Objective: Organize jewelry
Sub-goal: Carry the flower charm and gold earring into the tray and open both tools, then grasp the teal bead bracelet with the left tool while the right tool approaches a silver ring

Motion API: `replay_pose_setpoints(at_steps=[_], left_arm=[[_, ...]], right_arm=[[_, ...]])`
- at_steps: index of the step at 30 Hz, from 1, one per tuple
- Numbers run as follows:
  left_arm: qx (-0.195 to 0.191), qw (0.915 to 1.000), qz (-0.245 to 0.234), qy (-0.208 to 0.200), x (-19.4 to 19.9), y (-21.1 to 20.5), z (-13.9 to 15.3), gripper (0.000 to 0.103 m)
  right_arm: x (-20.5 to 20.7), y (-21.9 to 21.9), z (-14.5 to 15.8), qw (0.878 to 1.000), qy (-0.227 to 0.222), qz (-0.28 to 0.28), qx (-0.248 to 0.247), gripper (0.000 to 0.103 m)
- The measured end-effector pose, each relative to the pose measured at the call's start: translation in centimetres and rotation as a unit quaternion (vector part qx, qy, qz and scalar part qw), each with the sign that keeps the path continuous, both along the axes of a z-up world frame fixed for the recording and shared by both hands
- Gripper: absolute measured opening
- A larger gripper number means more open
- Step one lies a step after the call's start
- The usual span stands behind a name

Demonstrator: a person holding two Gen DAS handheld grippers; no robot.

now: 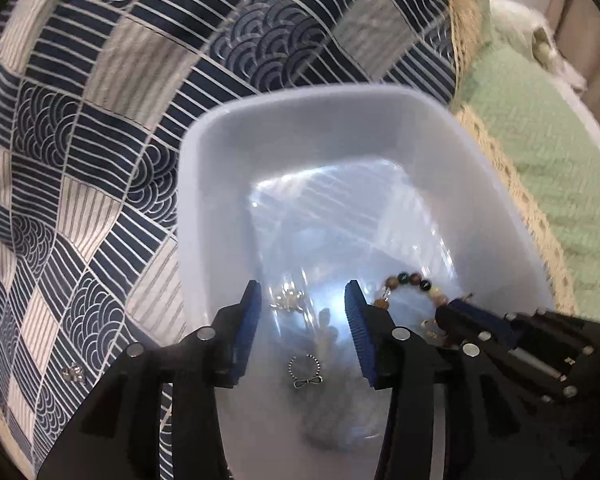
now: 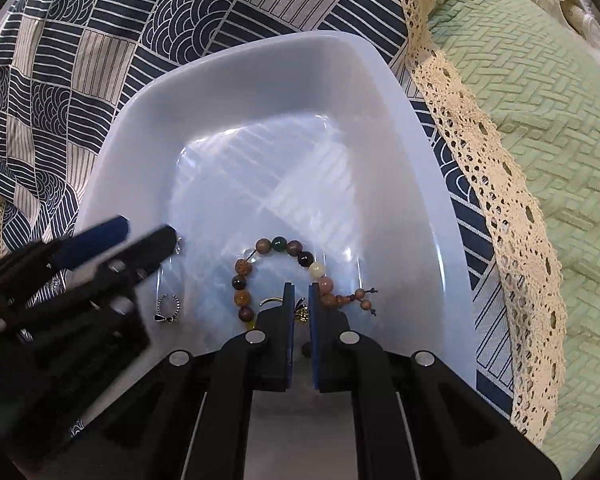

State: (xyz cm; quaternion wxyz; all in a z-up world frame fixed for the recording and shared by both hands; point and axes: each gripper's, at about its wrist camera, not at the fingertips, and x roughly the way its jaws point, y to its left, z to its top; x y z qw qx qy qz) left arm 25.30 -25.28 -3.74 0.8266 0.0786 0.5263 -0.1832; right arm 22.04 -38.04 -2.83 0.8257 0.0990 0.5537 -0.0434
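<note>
2 grippers hang over the tub (image 2: pixel 420 184): left gripper (image 1: pixel 302 300) half open and empty, right gripper (image 2: pixel 301 294) pinching a gold charm (image 2: pixel 302 314), which could snag the bead bracelet (image 2: pixel 278 246) when released.

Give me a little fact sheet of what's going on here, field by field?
Container: white translucent plastic tub
Surface: navy and cream patterned cloth, cream lace trim, pale green quilt
In the tub: multicoloured round-bead bracelet, thin silver beaded ring with a bow, small silver piece
Left gripper: fingers apart, empty, over the tub
Right gripper: fingers closed on a small gold charm
Outside the tub: small silver piece on the cloth
</note>
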Motion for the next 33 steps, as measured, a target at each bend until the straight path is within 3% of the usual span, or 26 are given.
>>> replay_pose_setpoints(at_steps=[3,8,11,15,16,17,19,23,26,33], left_arm=[[-0.012,0.9998,0.015,-0.008,-0.3,1.0,1.6,0.042],[-0.049,0.9980,0.030,-0.028,-2.0,3.8,6.2,0.059],[-0.059,0.9961,0.049,-0.044,-3.9,6.8,9.0,0.065],[-0.059,0.9952,0.061,-0.049,-7.3,12.0,10.2,0.070],[-0.060,0.9947,0.069,-0.047,-7.6,13.2,9.9,0.070],[-0.061,0.9941,0.077,-0.047,-8.4,14.3,9.8,0.070],[-0.059,0.9922,0.101,-0.042,-10.5,17.5,9.2,0.071],[-0.043,0.9909,0.126,-0.017,-14.0,21.9,6.4,0.073],[-0.004,0.9904,0.137,0.015,-16.1,23.8,3.4,0.073],[-0.012,0.9881,0.138,0.068,-19.0,24.8,-1.4,0.073]], right_arm=[[-0.4,-0.4,0.5,1.000,-0.008,-0.008,0.006,0.009],[-1.6,-0.3,1.4,0.999,-0.022,-0.015,0.020,0.010],[-2.8,0.2,1.7,0.999,-0.025,-0.013,0.025,0.010],[-4.9,2.0,2.9,0.998,-0.041,0.003,0.042,0.010],[-5.6,2.9,3.5,0.998,-0.049,0.011,0.047,0.018],[-6.0,3.5,3.8,0.997,-0.058,0.015,0.051,0.037],[-7.6,5.8,4.8,0.995,-0.084,0.033,0.047,0.054],[-11.0,10.6,5.0,0.990,-0.098,0.087,0.047,0.055],[-12.7,13.1,3.7,0.989,-0.085,0.106,0.063,0.060],[-14.5,16.0,1.3,0.990,-0.059,0.127,0.030,0.062]])
